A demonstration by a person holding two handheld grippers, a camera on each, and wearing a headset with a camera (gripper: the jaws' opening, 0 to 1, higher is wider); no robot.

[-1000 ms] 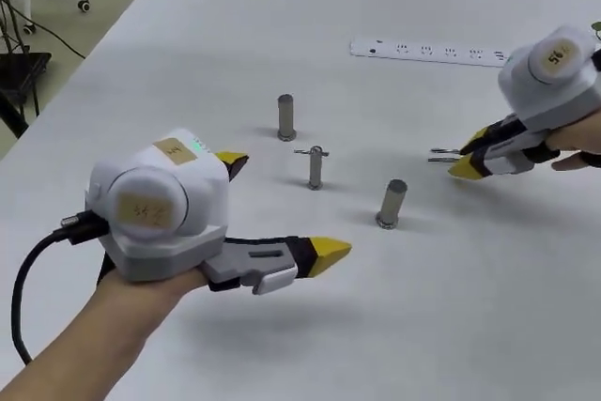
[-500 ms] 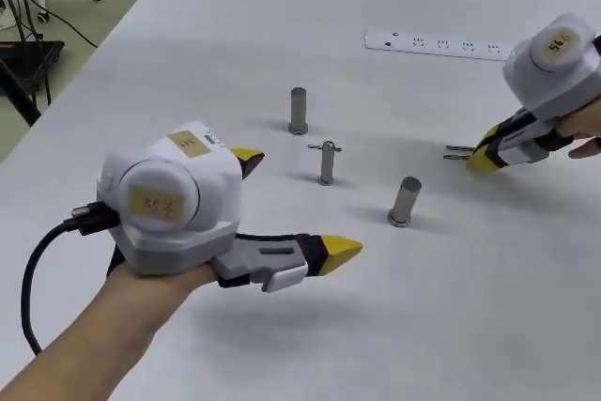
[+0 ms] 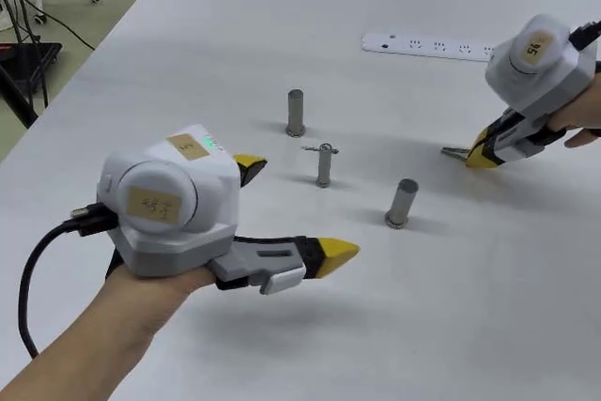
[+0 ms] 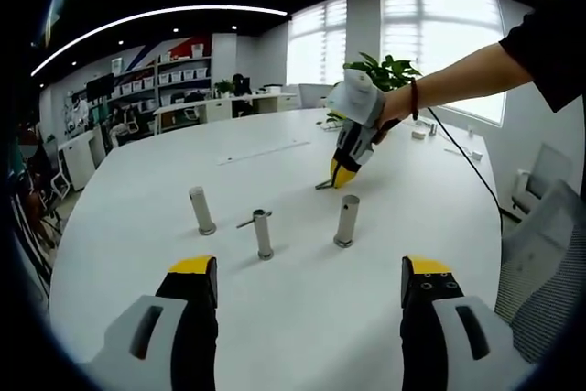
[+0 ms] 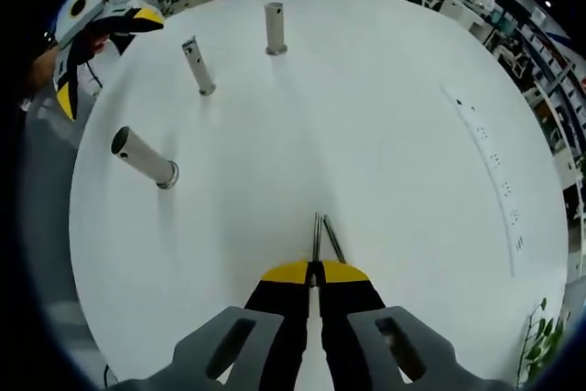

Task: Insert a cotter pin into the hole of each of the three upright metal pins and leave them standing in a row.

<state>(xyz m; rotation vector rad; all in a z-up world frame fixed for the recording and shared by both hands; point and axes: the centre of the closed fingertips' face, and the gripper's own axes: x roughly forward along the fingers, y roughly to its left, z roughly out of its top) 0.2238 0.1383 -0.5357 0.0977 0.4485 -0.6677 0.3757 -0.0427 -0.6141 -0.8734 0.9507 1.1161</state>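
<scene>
1. Jaws of the right hand-held gripper (image 3: pixel 481 159), angled down at the tabletop (image 3: pixel 282 7), clamp a cotter pin (image 5: pixel 320 233).
2. Level and hovering, the left hand-held gripper (image 3: pixel 296 208) holds its jaws wide apart before three upright metal pins (image 3: pixel 325 164).

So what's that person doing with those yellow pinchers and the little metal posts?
A person is fitting cotter pins into three upright metal pins on a white table. The middle pin has one through it; the far pin and near pin have none. The right hand-held gripper is shut on another cotter pin, off to the side. The left hand-held gripper is open and empty.
</scene>
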